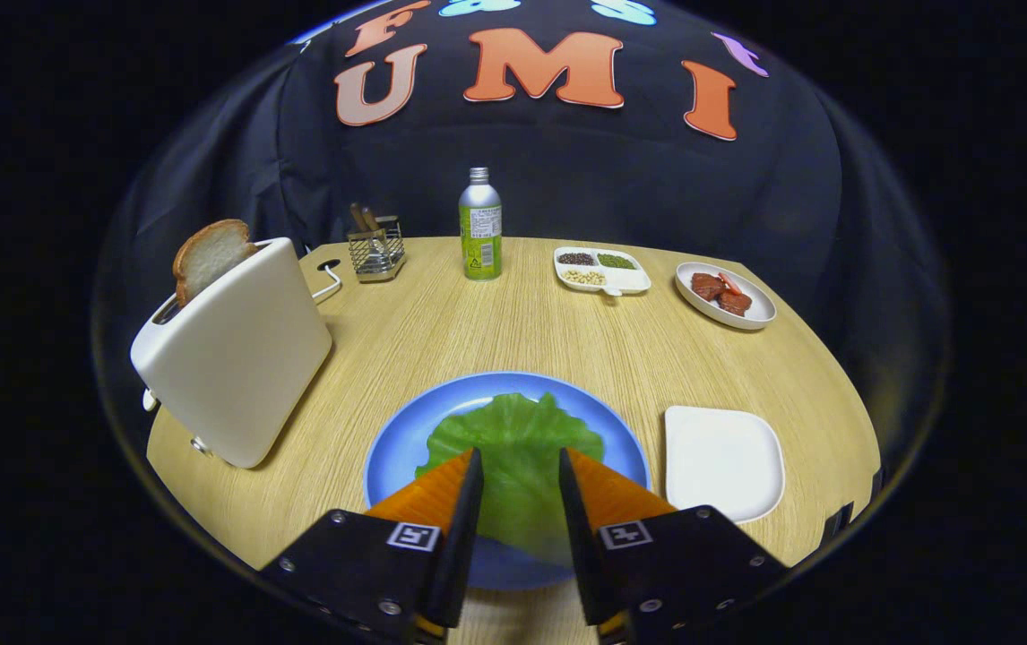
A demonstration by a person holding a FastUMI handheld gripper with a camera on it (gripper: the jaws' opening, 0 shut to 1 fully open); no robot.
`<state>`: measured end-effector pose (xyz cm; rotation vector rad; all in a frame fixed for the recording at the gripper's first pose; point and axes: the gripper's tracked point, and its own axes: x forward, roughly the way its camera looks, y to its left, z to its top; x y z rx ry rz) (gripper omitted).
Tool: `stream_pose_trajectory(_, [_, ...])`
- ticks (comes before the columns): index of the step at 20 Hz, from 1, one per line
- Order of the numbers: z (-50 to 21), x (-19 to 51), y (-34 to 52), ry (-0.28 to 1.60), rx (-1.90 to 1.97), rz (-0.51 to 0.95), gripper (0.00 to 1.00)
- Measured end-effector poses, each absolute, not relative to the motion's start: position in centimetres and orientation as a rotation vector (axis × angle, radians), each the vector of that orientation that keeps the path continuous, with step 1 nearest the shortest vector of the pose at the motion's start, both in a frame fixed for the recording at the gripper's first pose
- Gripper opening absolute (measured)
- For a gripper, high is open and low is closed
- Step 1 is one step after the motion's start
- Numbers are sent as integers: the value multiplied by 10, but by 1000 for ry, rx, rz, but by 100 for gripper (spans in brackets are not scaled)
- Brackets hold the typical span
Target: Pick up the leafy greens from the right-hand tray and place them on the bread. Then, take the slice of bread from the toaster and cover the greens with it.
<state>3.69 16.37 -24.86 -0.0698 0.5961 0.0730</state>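
Leafy greens (513, 443) lie flat on the blue plate (397, 448) between the spread, empty fingers of the gripper (519, 475), so the next target, the bread slice (207, 255) upright in the toaster (236, 358), lies ahead to their left.

Near centre: your fingers (521, 466) apart over greens (513, 439) on plate (397, 448).
Left: toaster (231, 358), bread slice (207, 255) in it.
Right: tray (722, 459).
Far: bottle (480, 226), rack (375, 251), divided dish (630, 282), meat plate (760, 313).
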Motion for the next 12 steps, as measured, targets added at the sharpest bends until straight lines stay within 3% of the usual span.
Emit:
stream_pose_trajectory(1, [-243, 38, 166, 589, -70, 69, 66])
stream_pose_trajectory(3, [-230, 41, 168, 569, -77, 58, 81])
stream_pose_trajectory(7, [-190, 48, 187, 515, -91, 55, 94])
stream_pose_trajectory(12, [-116, 67, 242, 399, -87, 104, 97])
